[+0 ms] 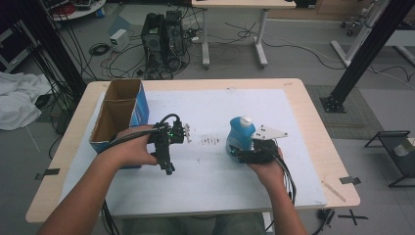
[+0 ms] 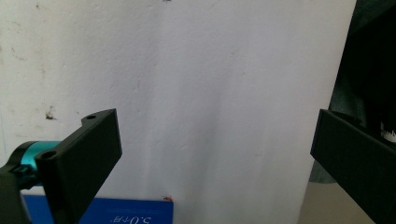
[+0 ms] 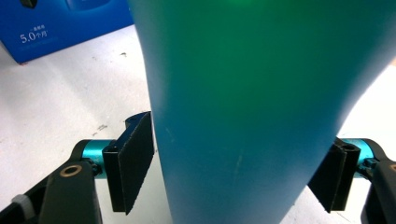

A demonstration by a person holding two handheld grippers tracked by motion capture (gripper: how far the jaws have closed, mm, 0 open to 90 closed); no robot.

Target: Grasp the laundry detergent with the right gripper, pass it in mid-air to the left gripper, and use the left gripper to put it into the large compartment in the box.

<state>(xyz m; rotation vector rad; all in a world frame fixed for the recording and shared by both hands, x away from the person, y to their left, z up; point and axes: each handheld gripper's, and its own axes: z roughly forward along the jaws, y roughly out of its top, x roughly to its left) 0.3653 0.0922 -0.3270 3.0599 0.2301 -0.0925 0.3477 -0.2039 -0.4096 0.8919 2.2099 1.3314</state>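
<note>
A blue bottle [image 1: 240, 135] with a white cap stands upright on the white table cover, right of centre. My right gripper [image 1: 250, 154] is shut on its lower body from the near side. In the right gripper view the bottle [image 3: 243, 93] sits between both pads of that gripper [image 3: 233, 170], touching each. My left gripper [image 1: 172, 147] is held above the cover, left of centre, beside the box. Its jaws stand wide apart in the left gripper view, where the left gripper [image 2: 215, 140] has nothing between them but white cover.
An open blue cardboard box [image 1: 120, 115] stands at the table's left, just behind my left hand; its printed side [image 2: 126, 212] lies close under the left gripper. Small dark marks [image 1: 210, 141] dot the cover between the grippers. The white cover [image 1: 205, 186] spreads toward the front edge.
</note>
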